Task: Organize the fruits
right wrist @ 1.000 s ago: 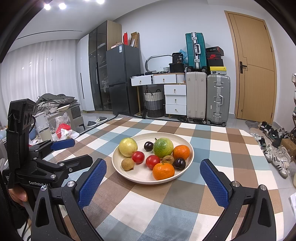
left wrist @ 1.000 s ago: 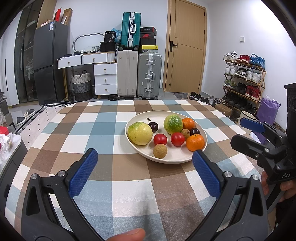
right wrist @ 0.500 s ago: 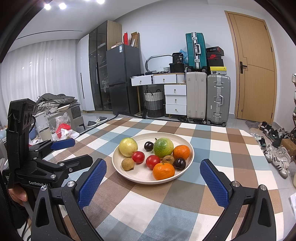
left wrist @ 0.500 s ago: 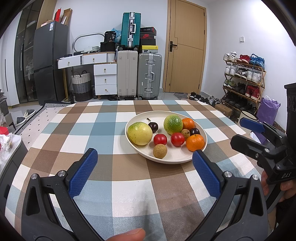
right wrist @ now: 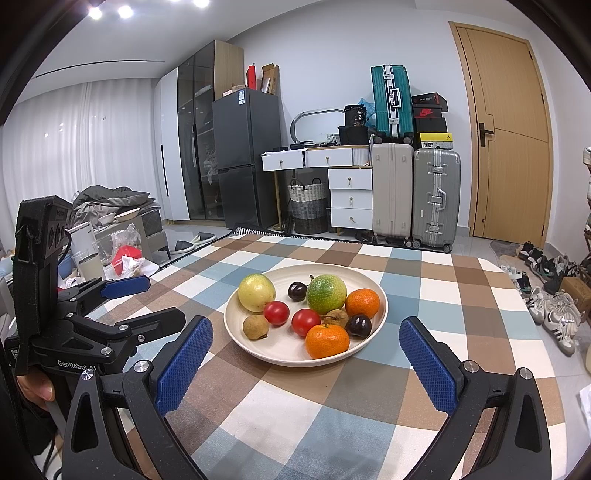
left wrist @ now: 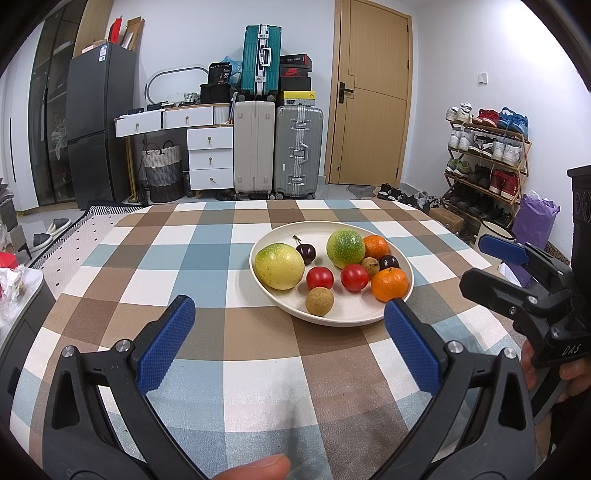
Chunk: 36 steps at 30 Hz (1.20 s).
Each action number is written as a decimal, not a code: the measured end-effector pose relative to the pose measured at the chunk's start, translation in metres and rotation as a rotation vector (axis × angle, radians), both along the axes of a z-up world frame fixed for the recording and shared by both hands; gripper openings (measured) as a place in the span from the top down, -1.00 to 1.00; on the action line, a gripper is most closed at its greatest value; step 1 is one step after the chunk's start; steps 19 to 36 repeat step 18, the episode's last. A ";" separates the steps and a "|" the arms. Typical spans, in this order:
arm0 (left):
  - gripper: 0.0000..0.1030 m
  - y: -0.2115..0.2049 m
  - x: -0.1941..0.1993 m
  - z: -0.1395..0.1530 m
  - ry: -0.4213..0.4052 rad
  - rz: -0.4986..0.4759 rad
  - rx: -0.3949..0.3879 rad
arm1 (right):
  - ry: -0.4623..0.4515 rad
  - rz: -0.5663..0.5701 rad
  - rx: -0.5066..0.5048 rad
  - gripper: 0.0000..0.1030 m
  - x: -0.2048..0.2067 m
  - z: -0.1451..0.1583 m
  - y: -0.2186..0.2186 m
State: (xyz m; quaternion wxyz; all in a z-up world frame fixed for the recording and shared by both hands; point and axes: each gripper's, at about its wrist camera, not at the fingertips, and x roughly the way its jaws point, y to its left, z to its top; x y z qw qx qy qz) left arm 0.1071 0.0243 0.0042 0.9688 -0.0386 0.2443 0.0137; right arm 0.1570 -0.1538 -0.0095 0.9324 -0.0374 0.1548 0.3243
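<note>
Both jaws wide, I note — left gripper (left wrist: 288, 332) and right gripper (right wrist: 306, 354) empty, low in frame; fruit plate (right wrist: 258, 352) mid-frame on table (right wrist: 461, 295).

Bright, even indoor light here, ceiling spots (right wrist: 110, 11) glaring at the top of the right view. Soft shadows sit under the plate (right wrist: 258, 350). Focus is sharp; fisheye bends the door (right wrist: 513, 129), corners go black.

Fruit-filled plate (left wrist: 369, 320) (cream) beyond spread fingers (left wrist: 166, 349).
</note>
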 end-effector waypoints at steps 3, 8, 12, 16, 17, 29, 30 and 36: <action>-0.98 0.000 0.000 0.000 -0.001 -0.001 0.000 | 0.000 0.000 0.001 -1.00 0.000 0.000 0.000; -0.98 0.000 0.001 0.000 -0.002 -0.001 0.000 | 0.000 0.000 0.000 -1.00 0.000 0.000 0.000; -0.98 0.000 0.000 0.000 -0.002 -0.001 -0.001 | -0.001 0.000 0.000 -1.00 0.000 0.000 0.000; -0.98 0.000 0.000 0.000 -0.005 -0.003 -0.001 | -0.001 0.000 0.000 -1.00 0.000 0.000 0.000; -0.98 0.000 0.001 0.001 -0.006 -0.003 0.000 | -0.001 0.000 0.000 -1.00 0.000 0.000 0.000; -0.98 0.000 0.001 0.001 -0.006 -0.003 0.001 | -0.001 0.000 -0.001 -1.00 0.000 0.000 0.000; -0.98 0.000 0.001 0.001 -0.006 -0.003 0.001 | -0.001 0.000 -0.001 -1.00 0.000 0.000 0.000; -0.98 0.000 0.001 0.001 -0.006 -0.003 0.001 | -0.001 0.000 -0.001 -1.00 0.000 0.000 0.000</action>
